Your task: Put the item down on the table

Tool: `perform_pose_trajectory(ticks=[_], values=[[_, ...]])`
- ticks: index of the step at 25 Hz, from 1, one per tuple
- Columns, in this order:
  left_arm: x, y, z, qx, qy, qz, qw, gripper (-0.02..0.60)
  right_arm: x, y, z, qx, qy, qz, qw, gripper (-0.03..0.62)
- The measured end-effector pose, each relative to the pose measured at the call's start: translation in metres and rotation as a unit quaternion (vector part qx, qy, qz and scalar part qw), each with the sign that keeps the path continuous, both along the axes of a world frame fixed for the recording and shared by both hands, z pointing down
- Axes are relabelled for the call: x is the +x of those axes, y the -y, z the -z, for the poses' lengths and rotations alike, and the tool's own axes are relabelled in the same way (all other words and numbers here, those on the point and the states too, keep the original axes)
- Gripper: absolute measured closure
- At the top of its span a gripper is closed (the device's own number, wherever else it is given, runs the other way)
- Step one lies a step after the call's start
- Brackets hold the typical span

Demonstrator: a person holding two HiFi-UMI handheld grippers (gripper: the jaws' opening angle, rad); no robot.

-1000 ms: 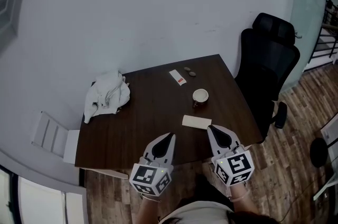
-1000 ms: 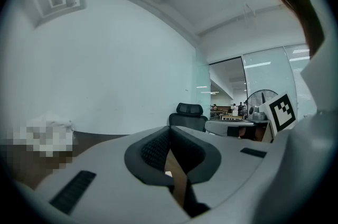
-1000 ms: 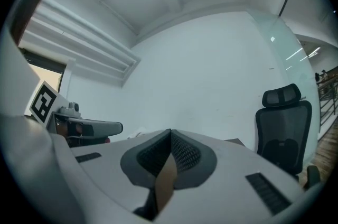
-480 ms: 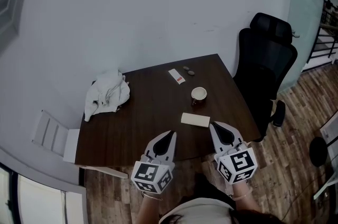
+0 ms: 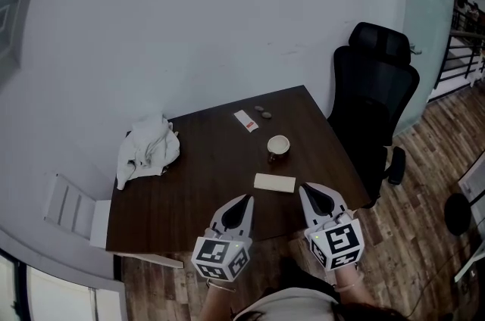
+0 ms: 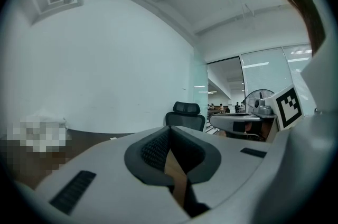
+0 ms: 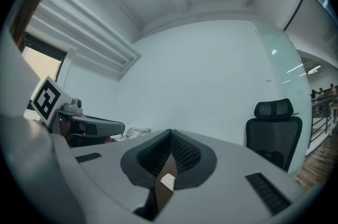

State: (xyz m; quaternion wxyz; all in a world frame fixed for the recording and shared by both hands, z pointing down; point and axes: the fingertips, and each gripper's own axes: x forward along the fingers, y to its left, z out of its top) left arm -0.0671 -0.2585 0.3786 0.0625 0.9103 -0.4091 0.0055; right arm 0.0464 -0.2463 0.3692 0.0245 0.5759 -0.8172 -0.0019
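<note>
Finds left gripper (image 5: pixel 246 199) and right gripper (image 5: pixel 305 190) both shut on nothing, held level at the near edge of the table (image 5: pixel 193 183); notes card (image 5: pixel 274 182) lying flat on it just ahead of right gripper, likely set down, hence empty jaws.

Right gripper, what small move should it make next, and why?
Probably just draw the right gripper back a little toward the person. Its jaws are shut with nothing between them, and the flat cream card already lies on the table just ahead of it.
</note>
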Motion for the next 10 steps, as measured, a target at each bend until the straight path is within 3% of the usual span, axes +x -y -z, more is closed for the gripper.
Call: perform_pose_trajectory(ticks=[10], values=[[0.023,0.03,-0.01,-0.009,0.005,-0.013,0.9999,0.563,0.019,0.031,-0.005,0.001,-0.004,-0.005,1.0,0.586]])
